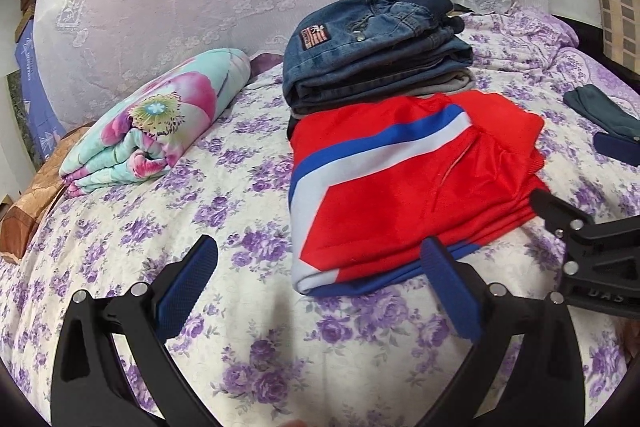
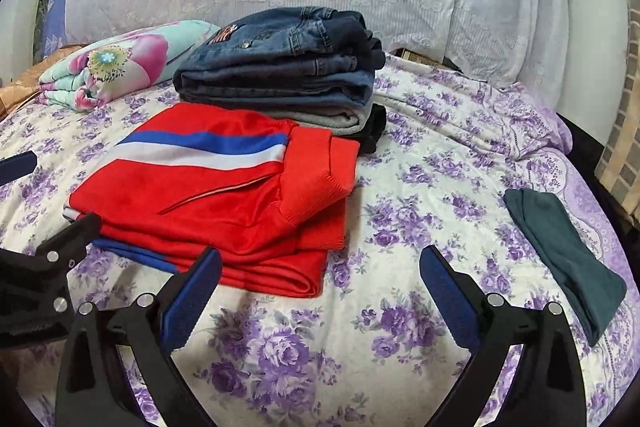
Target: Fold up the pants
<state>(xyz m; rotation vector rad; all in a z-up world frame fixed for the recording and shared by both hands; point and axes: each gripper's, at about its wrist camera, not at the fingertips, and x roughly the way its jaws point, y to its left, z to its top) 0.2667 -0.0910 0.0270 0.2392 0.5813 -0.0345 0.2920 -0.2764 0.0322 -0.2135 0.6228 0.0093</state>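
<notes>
Both grippers: left gripper (image 1: 318, 269) and right gripper (image 2: 320, 277) have black plastic frames, blue ribbed finger pads, silver pins at the pivots, lower frame.

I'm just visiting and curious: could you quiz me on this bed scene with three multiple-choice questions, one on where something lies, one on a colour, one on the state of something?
1. Where do the folded red pants lie?
A. On top of the jeans
B. On the bedspread, in front of the stack of jeans
C. On the flowered blanket

2. What colours are the stripes on the red pants?
A. Blue and white
B. Green and yellow
C. Black and grey

3. How does the right gripper stand?
A. Shut on the pants
B. Shut on a sock
C. Open, holding nothing

Answers: B, the stack sits just behind them; A, both bands cross the top; C, its fingers are spread over bare bedspread.
</notes>
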